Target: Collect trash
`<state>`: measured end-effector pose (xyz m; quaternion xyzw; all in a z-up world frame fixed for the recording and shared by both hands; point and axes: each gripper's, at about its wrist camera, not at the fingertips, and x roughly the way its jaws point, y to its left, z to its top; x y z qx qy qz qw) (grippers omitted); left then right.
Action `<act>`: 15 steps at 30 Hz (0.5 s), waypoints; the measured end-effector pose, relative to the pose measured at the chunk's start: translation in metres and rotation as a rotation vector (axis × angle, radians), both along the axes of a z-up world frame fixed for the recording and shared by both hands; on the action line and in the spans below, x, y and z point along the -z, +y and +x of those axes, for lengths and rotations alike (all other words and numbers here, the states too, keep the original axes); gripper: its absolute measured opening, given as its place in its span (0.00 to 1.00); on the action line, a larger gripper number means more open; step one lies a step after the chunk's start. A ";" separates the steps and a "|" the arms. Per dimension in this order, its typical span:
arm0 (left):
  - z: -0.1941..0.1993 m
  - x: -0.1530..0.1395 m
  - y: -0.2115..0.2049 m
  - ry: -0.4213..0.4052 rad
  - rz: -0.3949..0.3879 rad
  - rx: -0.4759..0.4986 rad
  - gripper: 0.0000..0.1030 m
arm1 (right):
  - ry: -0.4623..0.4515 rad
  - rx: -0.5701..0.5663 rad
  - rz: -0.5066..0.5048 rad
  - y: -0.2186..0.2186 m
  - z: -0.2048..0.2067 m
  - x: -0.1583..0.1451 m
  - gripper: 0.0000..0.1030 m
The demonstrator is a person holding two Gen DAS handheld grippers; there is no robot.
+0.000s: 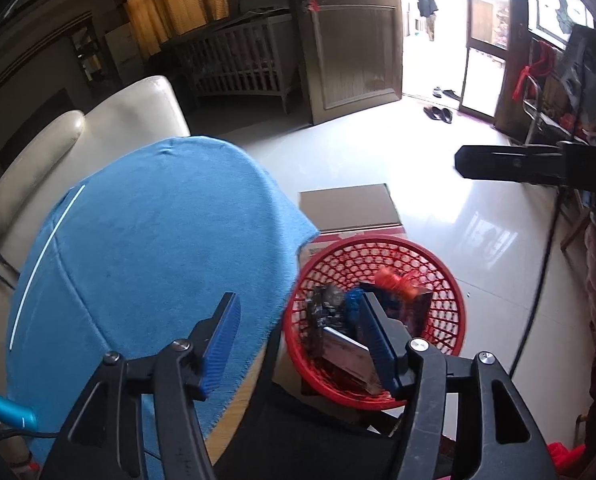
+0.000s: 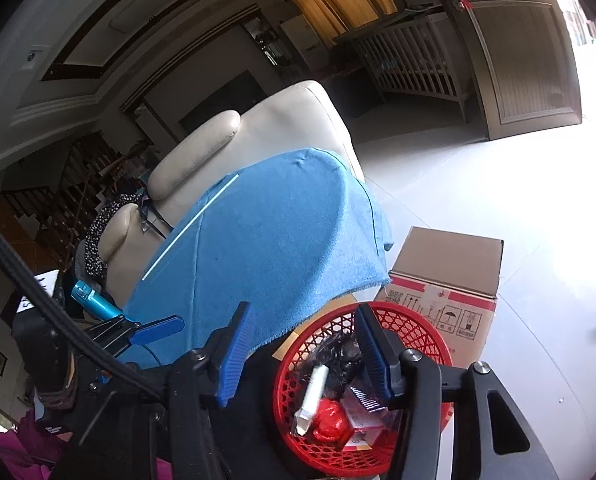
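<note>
The left gripper (image 1: 298, 344) is wide open with nothing between its blue pads (image 1: 222, 344). Under its right finger sits a red basket (image 1: 437, 264) with trash (image 1: 337, 320) inside. A blue cloth (image 1: 150, 248) lies ahead on its left. A brown box (image 1: 349, 208) sits behind the basket.

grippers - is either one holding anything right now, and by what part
Nothing is held. The left gripper is open with only air between its fingers, above the blue cloth and the red basket. The right gripper is open and empty too.
</note>
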<state>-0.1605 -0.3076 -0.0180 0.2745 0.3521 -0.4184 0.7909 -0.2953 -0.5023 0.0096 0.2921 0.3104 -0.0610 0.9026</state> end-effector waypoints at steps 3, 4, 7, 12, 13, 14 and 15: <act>0.015 -0.002 0.012 -0.013 -0.017 -0.066 0.69 | -0.018 -0.004 -0.005 0.004 0.002 -0.001 0.54; 0.021 -0.004 0.018 -0.024 -0.025 -0.092 0.69 | -0.018 -0.007 -0.005 0.006 0.005 -0.001 0.54; 0.036 -0.007 0.034 -0.072 -0.034 -0.160 0.69 | -0.014 -0.018 0.000 0.014 0.015 0.002 0.54; 0.063 -0.011 0.068 -0.151 -0.048 -0.282 0.70 | -0.019 -0.052 0.002 0.034 0.041 0.002 0.54; 0.069 -0.012 0.076 -0.162 -0.052 -0.309 0.70 | -0.024 -0.063 0.005 0.041 0.048 0.001 0.54; 0.074 -0.013 0.083 -0.171 -0.055 -0.332 0.70 | -0.029 -0.073 0.005 0.046 0.055 -0.001 0.54; 0.081 -0.014 0.090 -0.182 -0.056 -0.358 0.70 | -0.034 -0.080 0.004 0.051 0.060 -0.001 0.54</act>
